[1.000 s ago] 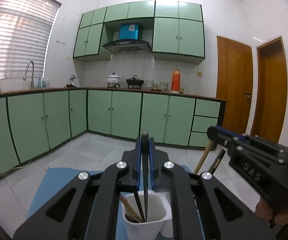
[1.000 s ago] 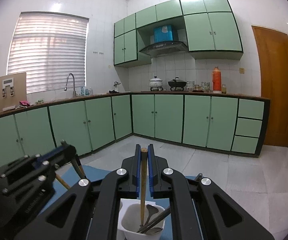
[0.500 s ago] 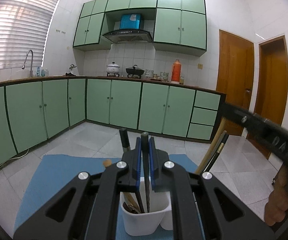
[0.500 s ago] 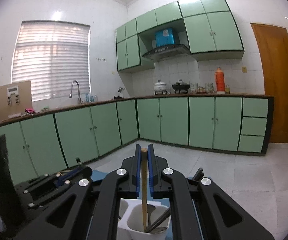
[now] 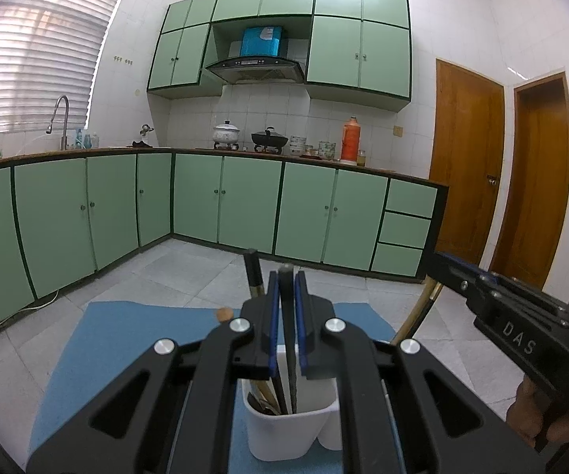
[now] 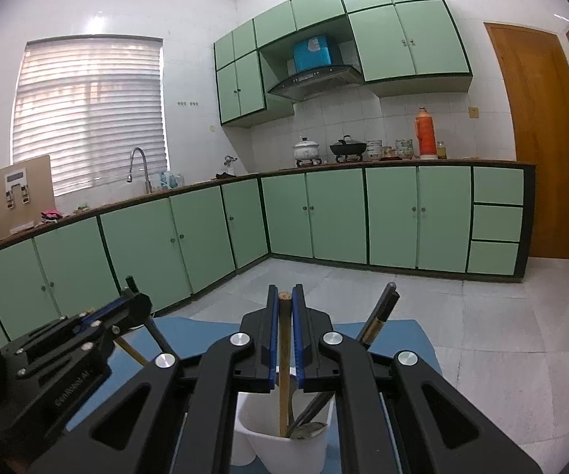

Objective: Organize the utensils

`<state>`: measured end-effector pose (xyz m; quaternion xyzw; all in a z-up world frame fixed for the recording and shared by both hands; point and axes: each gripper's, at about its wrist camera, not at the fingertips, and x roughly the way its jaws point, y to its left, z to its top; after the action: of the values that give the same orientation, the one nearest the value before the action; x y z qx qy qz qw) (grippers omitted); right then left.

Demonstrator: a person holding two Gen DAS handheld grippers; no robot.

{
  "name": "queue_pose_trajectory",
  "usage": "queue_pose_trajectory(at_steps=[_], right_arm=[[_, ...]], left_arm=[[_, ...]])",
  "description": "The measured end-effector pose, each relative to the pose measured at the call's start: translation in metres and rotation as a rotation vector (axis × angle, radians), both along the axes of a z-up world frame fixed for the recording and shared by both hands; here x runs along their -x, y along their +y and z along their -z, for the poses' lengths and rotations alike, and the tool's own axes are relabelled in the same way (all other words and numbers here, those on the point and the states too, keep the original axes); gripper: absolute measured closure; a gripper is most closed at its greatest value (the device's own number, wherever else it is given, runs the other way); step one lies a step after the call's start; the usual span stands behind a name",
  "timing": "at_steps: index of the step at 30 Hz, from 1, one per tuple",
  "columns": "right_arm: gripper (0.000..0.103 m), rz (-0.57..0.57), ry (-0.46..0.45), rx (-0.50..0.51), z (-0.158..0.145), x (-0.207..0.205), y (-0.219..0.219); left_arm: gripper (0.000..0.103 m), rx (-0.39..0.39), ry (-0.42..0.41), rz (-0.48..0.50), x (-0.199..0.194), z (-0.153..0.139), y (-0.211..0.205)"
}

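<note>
My left gripper [image 5: 286, 276] is shut on a thin dark utensil [image 5: 290, 355] that stands upright, its lower end inside a white cup [image 5: 288, 434] with other sticks. My right gripper [image 6: 284, 296] holds a wooden-handled utensil [image 6: 283, 355] between its blue pads. Its jaws are opening, and the utensil's lower end rests in the neighbouring white cup [image 6: 284, 450] beside a metal spoon [image 6: 304, 430]. Each gripper shows in the other's view: the right gripper [image 5: 438, 262] at the right, the left gripper [image 6: 134, 300] at the left.
The cups stand on a blue mat [image 5: 126, 339] on a pale tiled surface. A black handle with a gold band [image 6: 379, 316] leans out to the right. Green cabinets [image 6: 205, 237], a sink tap and wooden doors [image 5: 470, 158] are far behind.
My right gripper has sunk slightly, taking the wooden utensil lower into its cup. The left gripper keeps its hold and has barely moved.
</note>
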<state>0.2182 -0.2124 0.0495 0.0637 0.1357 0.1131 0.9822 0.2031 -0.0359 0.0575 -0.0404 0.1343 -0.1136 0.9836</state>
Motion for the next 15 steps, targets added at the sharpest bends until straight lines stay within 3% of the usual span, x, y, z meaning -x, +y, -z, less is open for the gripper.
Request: queue_pose_trajectory(at_steps=[4, 8, 11, 15], right_arm=[[0.093, 0.009, -0.014, 0.006, -0.004, 0.005, -0.002], [0.085, 0.02, -0.039, 0.002, -0.01, 0.013, -0.006], [0.082, 0.028, -0.055, 0.002, -0.016, 0.018, -0.01], [0.074, 0.042, -0.08, 0.006, -0.022, 0.028, -0.014]], left_arm=[[0.085, 0.004, -0.016, 0.007, 0.007, -0.006, -0.001], [0.07, 0.007, -0.046, 0.001, 0.015, -0.014, -0.002], [0.068, 0.008, -0.061, -0.003, 0.02, -0.019, -0.002], [0.058, 0.014, -0.08, -0.017, 0.027, -0.022, 0.001]])
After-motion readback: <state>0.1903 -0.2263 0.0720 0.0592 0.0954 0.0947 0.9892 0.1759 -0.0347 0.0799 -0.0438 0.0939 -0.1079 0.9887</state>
